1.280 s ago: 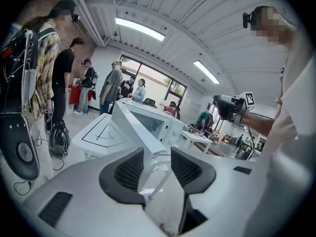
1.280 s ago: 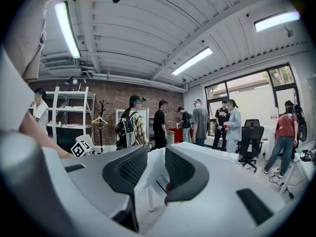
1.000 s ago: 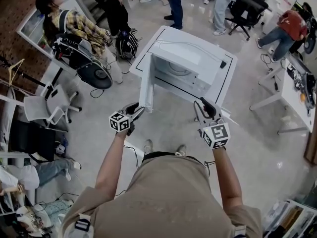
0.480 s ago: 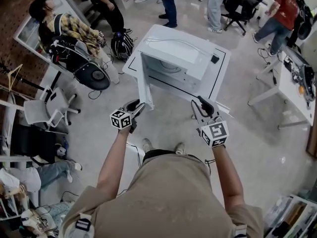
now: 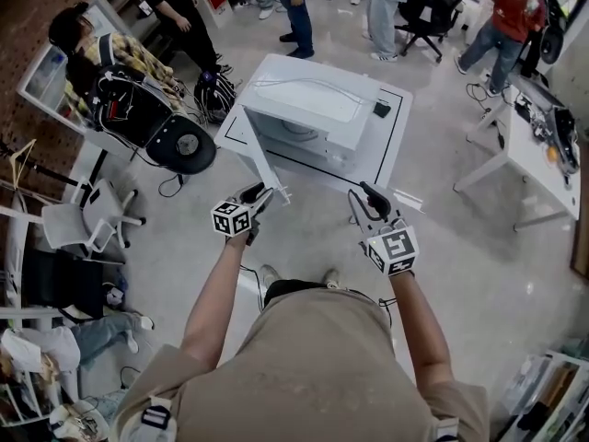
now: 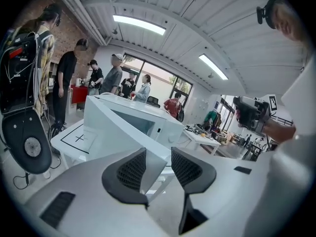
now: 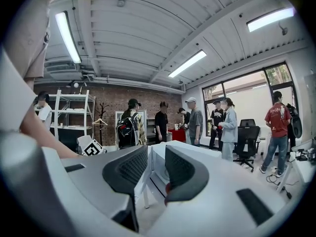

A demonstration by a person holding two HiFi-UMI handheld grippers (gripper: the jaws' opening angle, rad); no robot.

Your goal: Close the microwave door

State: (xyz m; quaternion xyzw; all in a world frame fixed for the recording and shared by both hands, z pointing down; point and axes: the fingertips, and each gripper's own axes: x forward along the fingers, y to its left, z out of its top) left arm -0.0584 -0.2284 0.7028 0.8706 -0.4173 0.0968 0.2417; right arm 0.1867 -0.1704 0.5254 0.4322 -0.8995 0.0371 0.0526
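Observation:
A white microwave (image 5: 313, 109) stands on a low white table (image 5: 394, 132). Its door (image 5: 258, 159) hangs open, swung out to the left and towards me. My left gripper (image 5: 261, 194) is at the door's near free edge; in the left gripper view the door's corner (image 6: 154, 164) shows in the gap of the open left gripper (image 6: 158, 154), and no pad presses on it. My right gripper (image 5: 362, 201) hovers in front of the table's near right side, apart from the microwave. In the right gripper view the right gripper (image 7: 156, 157) is open and holds nothing.
Several people stand behind the table. A person with a backpack sits at the upper left beside a round black case (image 5: 179, 141). A white chair (image 5: 92, 210) is at the left, a white desk (image 5: 511, 145) at the right, a black office chair (image 5: 428, 7) at the back.
Both grippers have drifted across the floor and the microwave now sits higher and smaller in the head view. The left gripper stays by the door's free edge. Both stay open.

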